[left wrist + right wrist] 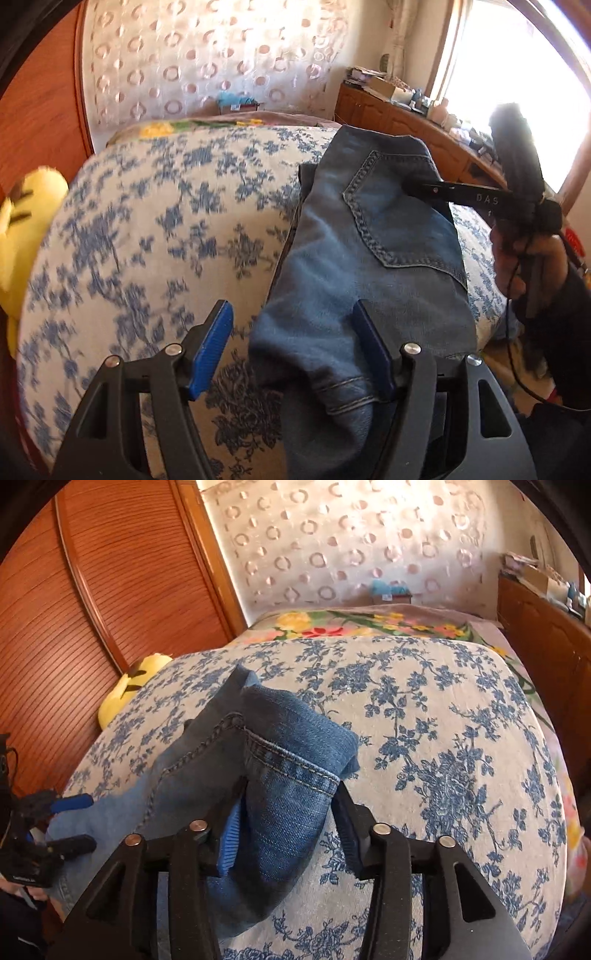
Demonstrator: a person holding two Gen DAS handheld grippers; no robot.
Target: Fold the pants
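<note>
Lying folded on the blue-flowered bedspread (424,720), the blue denim pants (354,258) look heavy, soft and floppy; thick hems and seams offer the surest hold. The left gripper (295,350) stands spread over one end, the right gripper (288,827) spread around the other.
</note>
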